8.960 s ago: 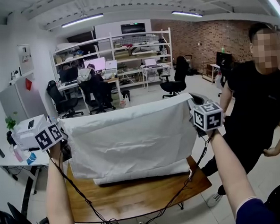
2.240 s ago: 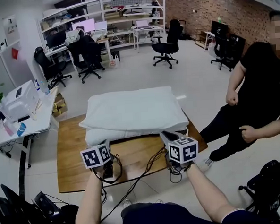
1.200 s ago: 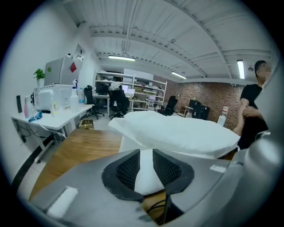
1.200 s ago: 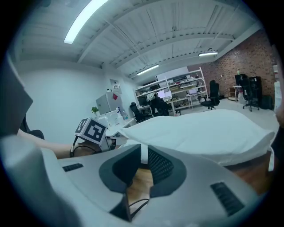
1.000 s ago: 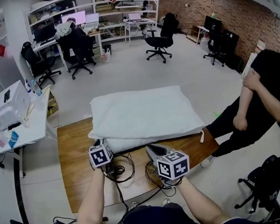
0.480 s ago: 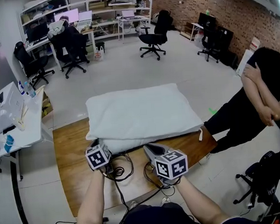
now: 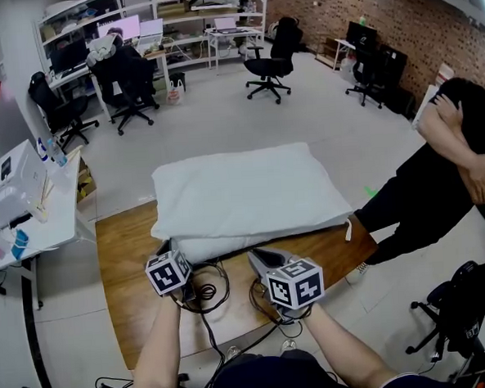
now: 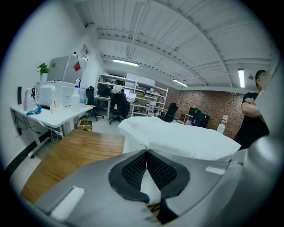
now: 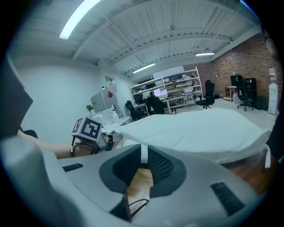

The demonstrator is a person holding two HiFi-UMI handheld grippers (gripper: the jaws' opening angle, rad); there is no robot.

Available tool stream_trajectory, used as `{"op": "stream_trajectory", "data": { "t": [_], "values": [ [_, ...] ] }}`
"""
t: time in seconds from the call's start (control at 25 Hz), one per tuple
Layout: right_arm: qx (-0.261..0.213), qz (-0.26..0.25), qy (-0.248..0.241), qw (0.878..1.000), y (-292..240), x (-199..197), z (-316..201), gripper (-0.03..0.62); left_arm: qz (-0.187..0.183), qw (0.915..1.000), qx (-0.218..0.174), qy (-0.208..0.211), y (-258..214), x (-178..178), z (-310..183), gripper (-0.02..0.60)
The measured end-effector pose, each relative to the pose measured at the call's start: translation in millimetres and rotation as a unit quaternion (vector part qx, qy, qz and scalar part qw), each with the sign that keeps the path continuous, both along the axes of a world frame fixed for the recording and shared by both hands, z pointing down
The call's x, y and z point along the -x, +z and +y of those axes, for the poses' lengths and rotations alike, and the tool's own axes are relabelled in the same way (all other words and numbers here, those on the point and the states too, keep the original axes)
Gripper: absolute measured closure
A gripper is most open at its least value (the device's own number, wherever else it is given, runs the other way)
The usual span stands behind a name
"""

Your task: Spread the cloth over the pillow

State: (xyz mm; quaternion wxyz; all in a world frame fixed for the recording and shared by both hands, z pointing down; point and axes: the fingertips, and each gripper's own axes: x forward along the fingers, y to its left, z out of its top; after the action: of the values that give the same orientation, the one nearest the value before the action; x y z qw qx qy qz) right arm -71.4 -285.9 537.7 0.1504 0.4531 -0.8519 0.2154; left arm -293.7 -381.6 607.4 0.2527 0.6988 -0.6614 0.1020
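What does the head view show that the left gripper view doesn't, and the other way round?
Only the head view: the full outline of the cloth over the pillow, looped cables and the marker cubes. Only the left gripper view: the left tool shut, tips together in front of white fabric, plus ceiling lights. Both: cloth-covered pillow, wooden table, the bystander in black.

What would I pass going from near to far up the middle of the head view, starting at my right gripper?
right gripper → cloth lying over the pillow → bare floor → black office chair → shelving along the back wall
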Motion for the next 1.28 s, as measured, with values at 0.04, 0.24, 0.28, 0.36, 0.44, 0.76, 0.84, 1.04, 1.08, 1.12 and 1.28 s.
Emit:
{"op": "stream_trajectory", "data": {
  "t": [0.04,0.24,0.28,0.36,0.44,0.76,0.84,1.04,1.08,1.12,1.28],
  "values": [
    [-0.001,-0.001,0.0,1.0,-0.6,0.3,0.2,0.554,0.001,1.0,-0.001,0.0,-1.9,0.6,1.8,0.569],
    [-0.003,-0.003,-0.006,1.0,-3.2,3.5,1.6,0.554,-0.005,1.0,-0.004,-0.002,-8.5,14.3,24.5,0.569],
    [-0.004,-0.005,-0.008,1.0,-4.1,6.4,2.3,0.554,-0.006,1.0,-0.002,-0.003,-9.7,20.0,29.3,0.569],
    [-0.004,-0.008,-0.016,1.0,-4.9,14.7,5.0,0.554,-0.009,0.9999,0.002,-0.003,-12.0,33.0,38.0,0.569],
    [-0.003,-0.011,-0.025,1.0,-4.5,23.1,8.4,0.554,-0.016,0.9998,0.01,0.004,-14.3,43.0,45.0,0.569],
    [-0.005,-0.022,-0.051,0.998,-5.0,51.2,15.4,0.554,-0.049,0.9942,0.059,0.076,-10.0,40.3,71.0,0.569],
    [-0.006,-0.025,-0.055,0.998,-6.7,57.1,16.3,0.554,-0.043,0.9928,0.068,0.088,-9.0,38.5,76.3,0.569],
    [-0.006,-0.029,-0.059,0.998,-6.6,62.4,22.8,0.554,-0.054,0.9924,0.075,0.081,-19.3,51.2,79.8,0.569],
    [-0.006,-0.029,-0.058,0.998,-6.0,62.2,23.9,0.554,-0.06,0.9923,0.08,0.073,-19.3,57.7,79.8,0.571],
    [-0.006,-0.029,-0.058,0.998,-5.4,61.9,25.3,0.554,-0.066,0.9919,0.087,0.065,-17.5,64.8,80.6,0.575],
    [-0.005,-0.031,-0.054,0.998,-5.8,55.5,31.1,0.554,-0.068,0.9902,0.109,0.054,-6.8,75.0,92.8,0.575]
  ]
}}
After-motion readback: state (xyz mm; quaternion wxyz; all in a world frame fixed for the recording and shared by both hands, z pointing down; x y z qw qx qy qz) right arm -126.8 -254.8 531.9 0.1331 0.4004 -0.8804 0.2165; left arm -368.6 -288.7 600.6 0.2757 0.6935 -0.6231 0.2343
